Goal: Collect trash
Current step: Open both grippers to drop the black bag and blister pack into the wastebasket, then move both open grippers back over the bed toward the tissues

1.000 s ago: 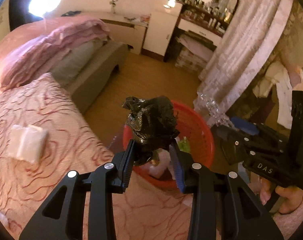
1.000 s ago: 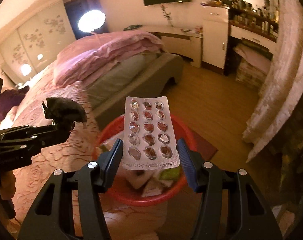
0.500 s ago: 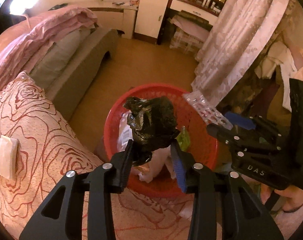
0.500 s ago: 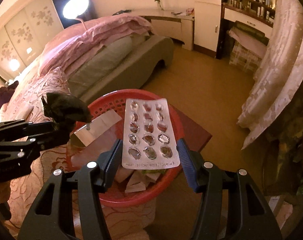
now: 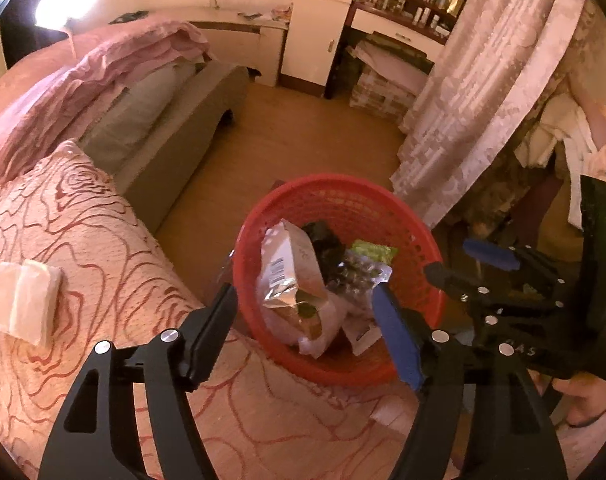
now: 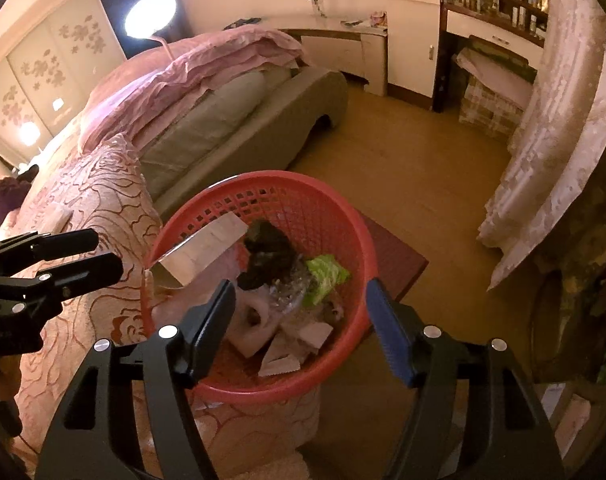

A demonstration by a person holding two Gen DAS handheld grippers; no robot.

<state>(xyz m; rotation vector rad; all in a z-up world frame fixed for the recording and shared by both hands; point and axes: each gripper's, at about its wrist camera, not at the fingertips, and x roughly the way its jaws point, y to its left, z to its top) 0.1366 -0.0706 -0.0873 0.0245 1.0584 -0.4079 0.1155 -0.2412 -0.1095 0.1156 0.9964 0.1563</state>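
A red mesh basket (image 5: 343,184) (image 6: 263,178) stands by the bed edge, holding trash. The crumpled black bag (image 5: 323,240) (image 6: 269,252) lies inside it, and the clear blister pack (image 5: 359,272) (image 6: 287,292) rests beside it on a green wrapper (image 5: 373,250) (image 6: 327,276). A silver packet (image 5: 291,268) leans on the basket's left wall. My left gripper (image 5: 303,296) (image 6: 105,254) hovers over the basket, its jaws opening with nothing between them. My right gripper (image 6: 299,288) (image 5: 451,258) is over the basket too, jaws opening and empty.
A folded white tissue (image 5: 23,304) lies on the pink rose-patterned bedspread (image 5: 103,260). A grey bench (image 6: 243,120) stands behind the basket, a lace curtain (image 6: 551,140) to the right, a dark red mat (image 6: 395,260) under it. A hand (image 5: 583,396) holds the right gripper.
The left gripper opened and the black bag dropped into the basket. The right gripper widened and the blister pack fell in beside it.
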